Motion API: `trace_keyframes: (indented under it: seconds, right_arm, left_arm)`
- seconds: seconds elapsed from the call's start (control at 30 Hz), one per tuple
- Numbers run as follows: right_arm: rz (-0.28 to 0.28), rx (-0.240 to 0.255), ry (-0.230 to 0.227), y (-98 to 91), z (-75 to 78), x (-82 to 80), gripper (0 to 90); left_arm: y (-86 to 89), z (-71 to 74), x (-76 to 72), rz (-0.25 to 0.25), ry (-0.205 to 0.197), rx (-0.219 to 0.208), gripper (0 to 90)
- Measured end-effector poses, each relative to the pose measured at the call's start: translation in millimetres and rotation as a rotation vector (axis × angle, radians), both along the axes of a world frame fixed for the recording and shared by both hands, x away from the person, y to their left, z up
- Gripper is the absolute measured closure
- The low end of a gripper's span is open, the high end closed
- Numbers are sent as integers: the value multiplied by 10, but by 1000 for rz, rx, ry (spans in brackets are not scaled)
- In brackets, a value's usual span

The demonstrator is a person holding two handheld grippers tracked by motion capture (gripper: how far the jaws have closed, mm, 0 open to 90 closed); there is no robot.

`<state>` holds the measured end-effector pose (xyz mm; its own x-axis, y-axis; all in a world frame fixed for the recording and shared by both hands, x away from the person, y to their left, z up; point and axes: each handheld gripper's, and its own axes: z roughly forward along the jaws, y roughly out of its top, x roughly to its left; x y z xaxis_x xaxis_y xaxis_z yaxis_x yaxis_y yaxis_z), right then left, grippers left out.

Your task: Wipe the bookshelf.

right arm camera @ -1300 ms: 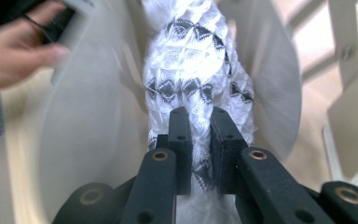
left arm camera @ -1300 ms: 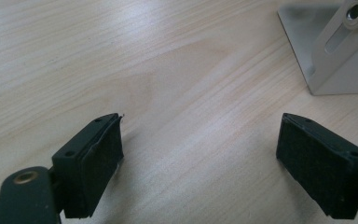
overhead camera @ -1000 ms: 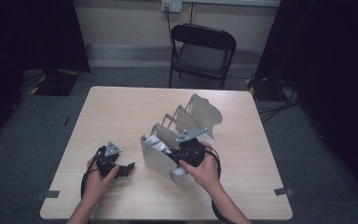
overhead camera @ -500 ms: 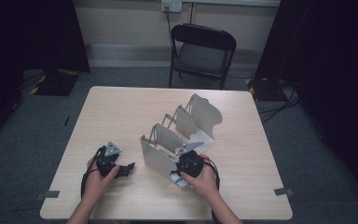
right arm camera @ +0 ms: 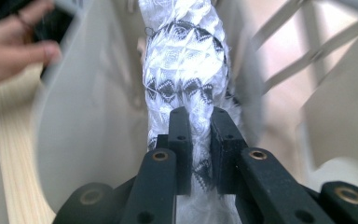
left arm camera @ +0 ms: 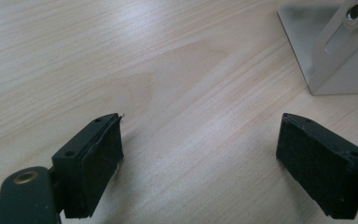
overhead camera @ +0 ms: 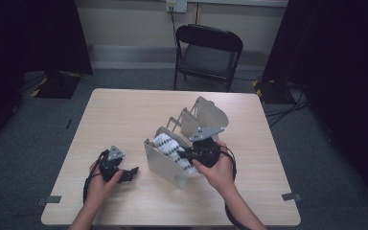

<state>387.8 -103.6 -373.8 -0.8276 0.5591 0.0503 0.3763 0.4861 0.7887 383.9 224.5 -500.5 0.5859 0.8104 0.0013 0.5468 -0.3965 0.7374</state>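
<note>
Right gripper (right arm camera: 197, 116), fingers clamped on a patterned cloth (right arm camera: 184, 70), lowers it into the front slot of the rack (overhead camera: 160, 160) near the bench's (overhead camera: 124, 115) front edge; next comes release. Left gripper (left arm camera: 200, 154) rests with fingers spread, holding nothing.

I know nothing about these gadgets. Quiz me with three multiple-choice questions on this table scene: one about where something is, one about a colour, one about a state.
1. Where is the white cloth with black zigzag pattern?
A. In the front slot of the grey metal divider rack
B. Flat on the pale wooden table
C. On the black folding chair

2. What colour are the jaw pads of the left gripper?
A. Red
B. Black
C. White

3. How do the jaws of the right gripper stand?
A. Wide apart, nothing between them
B. Closed on the rack's wall
C. Closed on the cloth

Answers:
1 A: the high view shows the cloth between the rack's front plates.
2 B: the left gripper view shows both pads black.
3 C: the right gripper view shows the pads pinching the patterned cloth.
</note>
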Motion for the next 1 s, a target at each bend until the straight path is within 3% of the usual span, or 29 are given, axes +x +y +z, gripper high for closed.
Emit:
trace_keyframes:
  seconds: [0.1, 0.2, 0.47, 0.63, 1.0]
  right_arm:
    - [-17, 23, -35, -38, 194, 40, 809]
    - [-29, 8, -36, -57, 202, 86, 810]
    - [-54, -12, 54, -90, -255, 136, 809]
    - [-61, -34, 82, -44, -476, 154, 810]
    - [-69, -63, 127, 50, -777, 145, 809]
  left_arm:
    - [-1, 0, 0, 1, 0, 0, 141]
    - [0, 0, 0, 0, 0, 0, 141]
    - [0, 0, 0, 0, 0, 0, 141]
    - [0, 0, 0, 0, 0, 0, 141]
    - [0, 0, 0, 1, 1, 0, 141]
